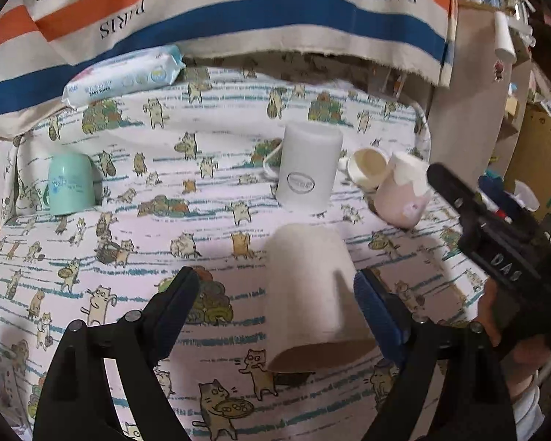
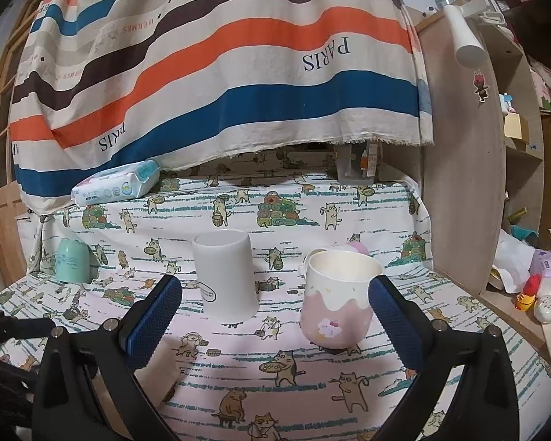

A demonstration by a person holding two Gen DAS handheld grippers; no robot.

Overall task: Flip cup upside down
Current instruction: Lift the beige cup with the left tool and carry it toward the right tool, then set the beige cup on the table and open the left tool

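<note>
At the far left of the cat-print worktop a mint-green cup stands mouth down, with a pack of baby wipes lying behind it under the hem of the striped cloth. Next along, the left tongs gape wide around a beige cup that sits upside down between the pads, nothing gripped. Beyond it a white cup, also mouth down, stands near the middle. To its right is the pink-and-cream cup, upright with its mouth open to the ceiling; a small cream cup lies tipped on its side just behind it. The right tongs are spread wide, short of the pink cup, one pad near its right flank. A wooden shelf unit closes off the right edge.
</note>
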